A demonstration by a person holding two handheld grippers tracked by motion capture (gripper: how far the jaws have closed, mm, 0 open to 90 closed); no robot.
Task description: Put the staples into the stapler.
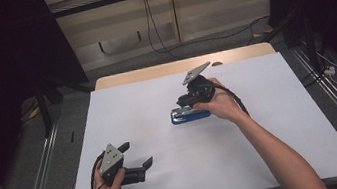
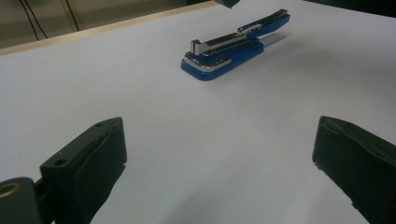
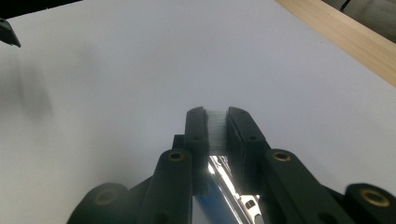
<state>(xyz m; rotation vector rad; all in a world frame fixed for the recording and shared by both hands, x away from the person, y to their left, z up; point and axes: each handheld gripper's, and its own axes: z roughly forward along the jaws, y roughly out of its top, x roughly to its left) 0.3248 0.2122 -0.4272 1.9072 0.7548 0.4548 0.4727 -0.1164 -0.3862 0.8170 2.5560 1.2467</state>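
The right gripper (image 3: 217,116) pinches a narrow staple strip (image 3: 217,128) above the open blue stapler (image 2: 233,46); it may slip or snap. The left gripper (image 2: 219,154) gapes wide, empty.

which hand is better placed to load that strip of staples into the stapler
Right. Its tool is shut on the strip of staples directly above the opened blue stapler. The left tool rests open near the table's front edge, well short of the stapler.

Blue stapler (image 2: 233,49) beyond wide-open tool (image 2: 219,163) jaws
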